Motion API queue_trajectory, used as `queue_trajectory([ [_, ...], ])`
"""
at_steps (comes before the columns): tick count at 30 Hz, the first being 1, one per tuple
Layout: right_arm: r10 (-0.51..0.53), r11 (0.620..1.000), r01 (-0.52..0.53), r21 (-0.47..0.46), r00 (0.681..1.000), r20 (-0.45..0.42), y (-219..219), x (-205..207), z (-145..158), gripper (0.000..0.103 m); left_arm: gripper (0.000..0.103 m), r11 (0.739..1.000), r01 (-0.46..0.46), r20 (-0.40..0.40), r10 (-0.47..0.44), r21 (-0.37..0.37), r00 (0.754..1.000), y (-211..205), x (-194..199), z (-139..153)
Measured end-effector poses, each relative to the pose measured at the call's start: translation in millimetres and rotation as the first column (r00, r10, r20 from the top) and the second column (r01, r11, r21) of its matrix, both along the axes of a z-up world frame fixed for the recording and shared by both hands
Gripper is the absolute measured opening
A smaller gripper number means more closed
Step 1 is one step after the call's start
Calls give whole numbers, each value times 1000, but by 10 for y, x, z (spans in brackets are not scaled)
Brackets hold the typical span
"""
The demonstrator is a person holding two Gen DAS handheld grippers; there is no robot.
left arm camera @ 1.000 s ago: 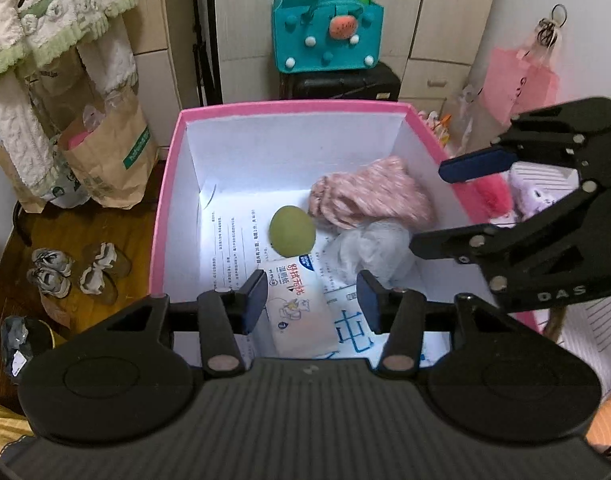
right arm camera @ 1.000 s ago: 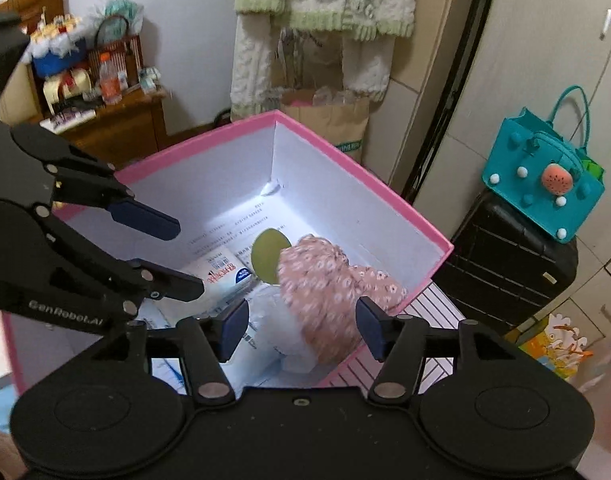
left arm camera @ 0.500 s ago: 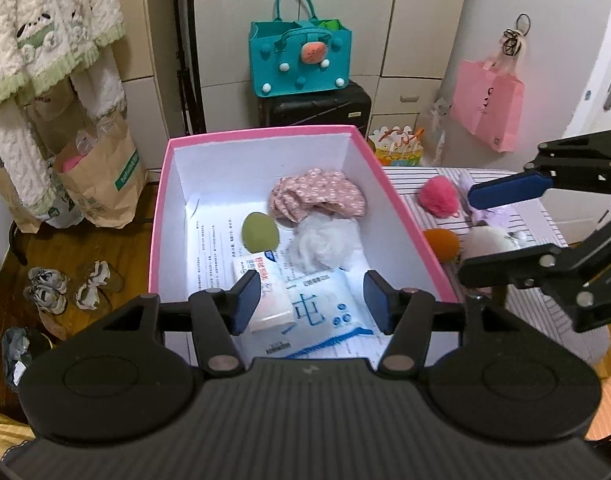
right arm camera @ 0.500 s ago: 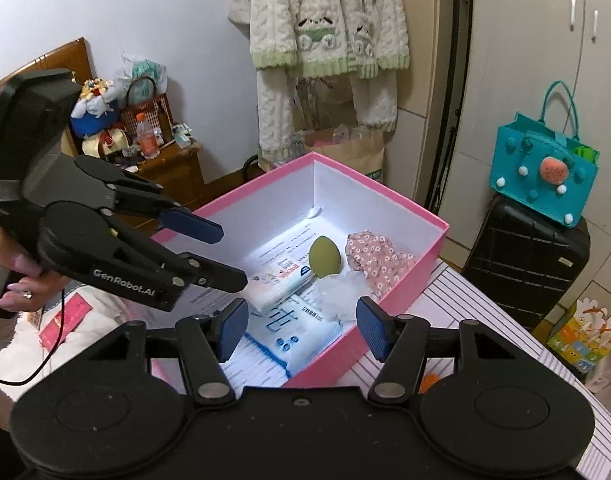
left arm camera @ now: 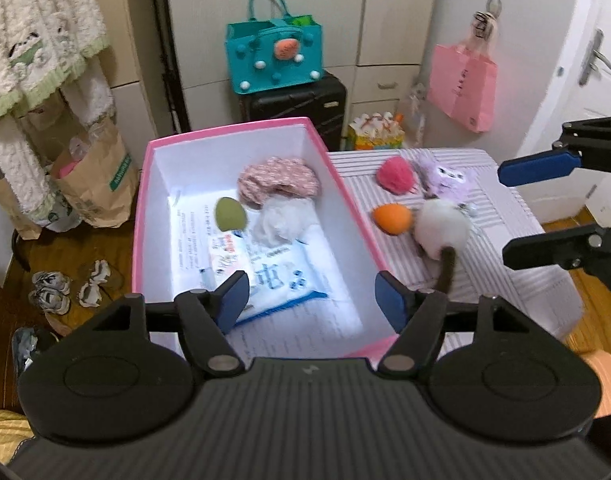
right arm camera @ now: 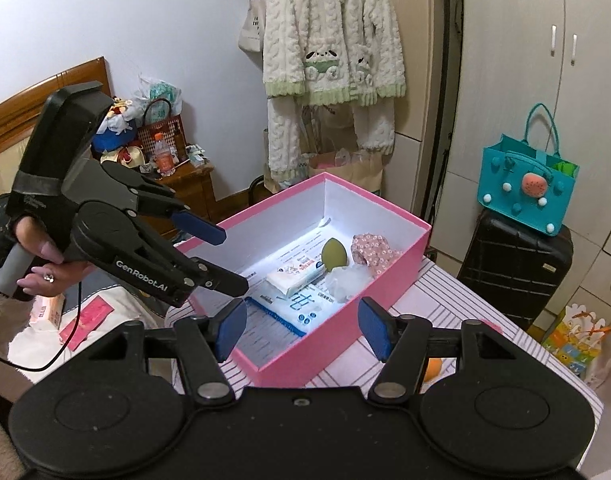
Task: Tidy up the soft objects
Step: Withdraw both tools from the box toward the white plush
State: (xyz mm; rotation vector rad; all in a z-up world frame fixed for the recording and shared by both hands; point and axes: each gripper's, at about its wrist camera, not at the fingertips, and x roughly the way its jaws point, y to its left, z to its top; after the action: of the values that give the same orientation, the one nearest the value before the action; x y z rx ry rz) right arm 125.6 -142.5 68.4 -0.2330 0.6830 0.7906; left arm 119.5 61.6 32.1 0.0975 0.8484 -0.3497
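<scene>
A pink box [left arm camera: 345, 196] [right arm camera: 405, 268] stands on a striped table. It holds a floral pink cloth [left arm camera: 279, 180], a green sponge [left arm camera: 228, 214], a white mesh puff [left arm camera: 281, 224] and tissue packs [left arm camera: 273, 276]. On the table to its right lie a pink puff [left arm camera: 395, 174], a purple plush [left arm camera: 447, 176], an orange sponge [left arm camera: 391, 218] and a white furry toy with a brown tail [left arm camera: 441, 228]. My left gripper [left arm camera: 311, 298] [right arm camera: 225, 252] is open and empty above the box's near end. My right gripper [right arm camera: 301, 330] [left arm camera: 505, 212] is open and empty, beyond the table's right side.
A teal bag [left arm camera: 275, 58] sits on a black suitcase [left arm camera: 301, 104] behind the box. A pink bag [left arm camera: 463, 88] hangs on the wardrobe. Paper bags [left arm camera: 93, 184] and shoes [left arm camera: 49, 292] are on the floor at left. A fleece jacket [right arm camera: 333, 40] hangs nearby.
Both grippers have pulled up and back from inside the box. The box looks smaller and the toys on the table have come into view. Both stay open and empty.
</scene>
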Motion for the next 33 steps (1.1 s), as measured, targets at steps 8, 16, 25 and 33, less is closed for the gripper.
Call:
queue_trajectory([
  [8, -51, 999, 51, 9, 999, 4, -376, -300, -63, 69, 76, 996, 92, -3, -92, -9, 996, -331, -169, 93],
  [16, -130, 991, 130, -7, 991, -36, -830, -494, -321, 71, 80, 976, 215, -57, -218, -45, 974, -826, -151, -60],
  [25, -180, 984, 180, -13, 979, -90, -1127, -478, -659, 72, 81, 954, 288, -131, -296, -78, 946, -1253, 6, -315],
  [33, -204, 979, 206, 11, 976, -81, -1241, -262, -1064, 75, 88, 958, 280, -91, -285, -67, 954, -1473, 193, -522],
])
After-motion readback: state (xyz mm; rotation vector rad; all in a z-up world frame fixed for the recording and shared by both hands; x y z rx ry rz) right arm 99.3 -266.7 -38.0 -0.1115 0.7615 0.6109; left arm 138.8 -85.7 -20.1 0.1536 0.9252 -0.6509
